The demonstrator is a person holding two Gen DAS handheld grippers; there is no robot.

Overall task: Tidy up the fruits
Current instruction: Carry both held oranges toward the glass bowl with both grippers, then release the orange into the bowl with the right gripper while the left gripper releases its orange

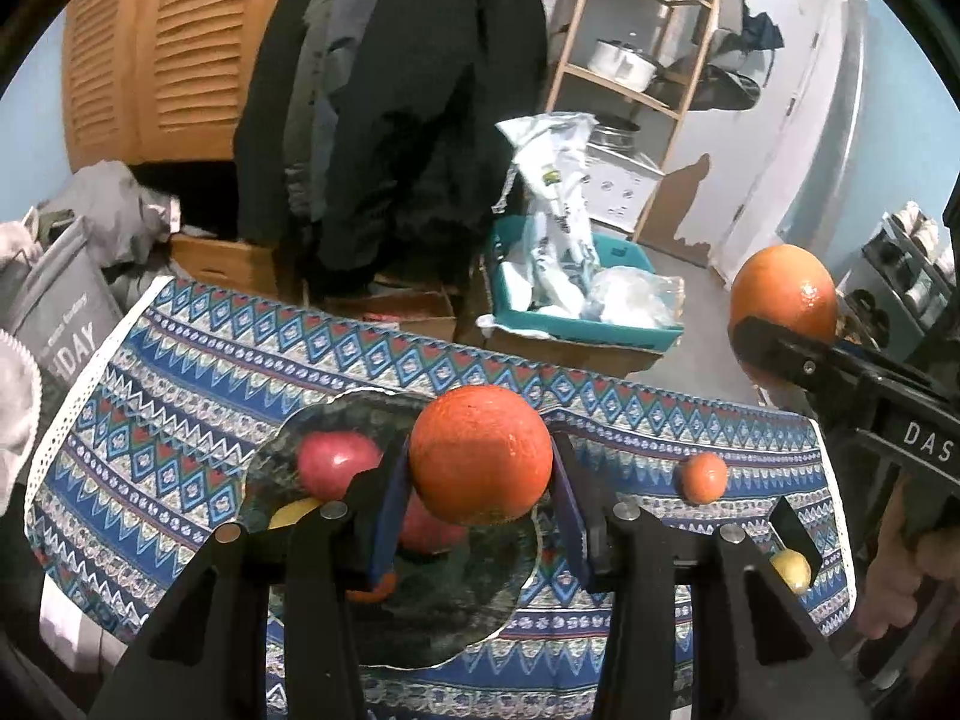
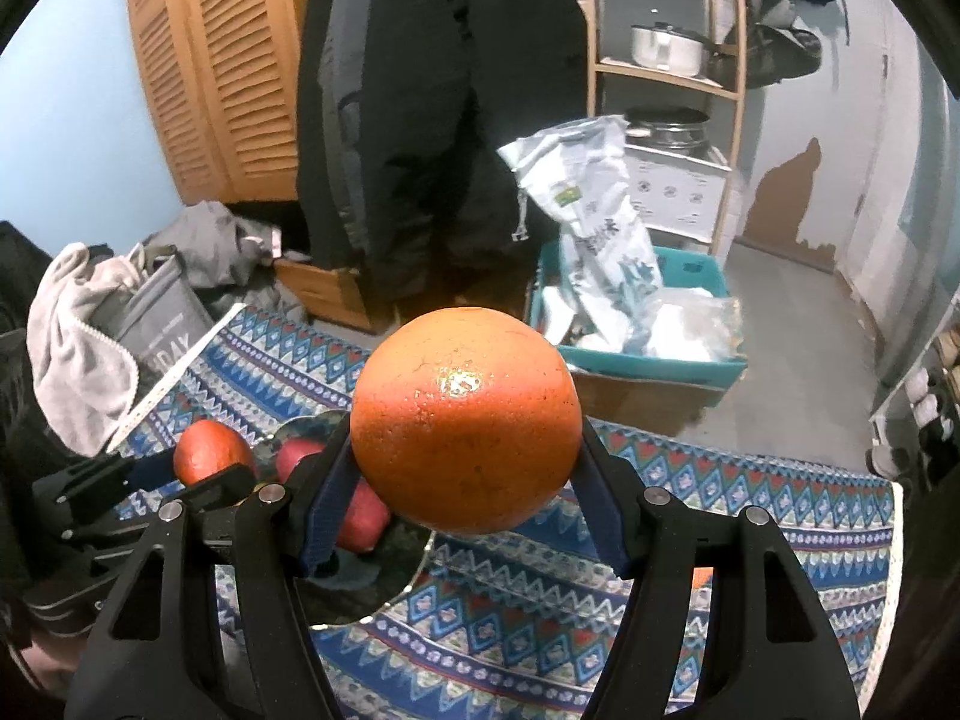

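Observation:
My left gripper (image 1: 480,468) is shut on an orange (image 1: 480,456) and holds it above a dark plate (image 1: 480,594) on the patterned cloth. The plate holds two red apples (image 1: 336,462), a yellow fruit (image 1: 291,510) and a small orange piece (image 1: 375,591). My right gripper (image 2: 465,450) is shut on a large orange (image 2: 465,420), held in the air right of the plate; it also shows in the left wrist view (image 1: 783,300). A small orange (image 1: 701,477) and a yellow fruit (image 1: 792,570) lie on the cloth to the right.
The patterned cloth (image 1: 180,420) covers the table. Behind it are a teal bin (image 1: 576,324) with plastic bags, a dark coat (image 1: 390,120), cardboard boxes, a grey bag (image 1: 60,312) at left and a wooden shelf (image 1: 636,60) with pots.

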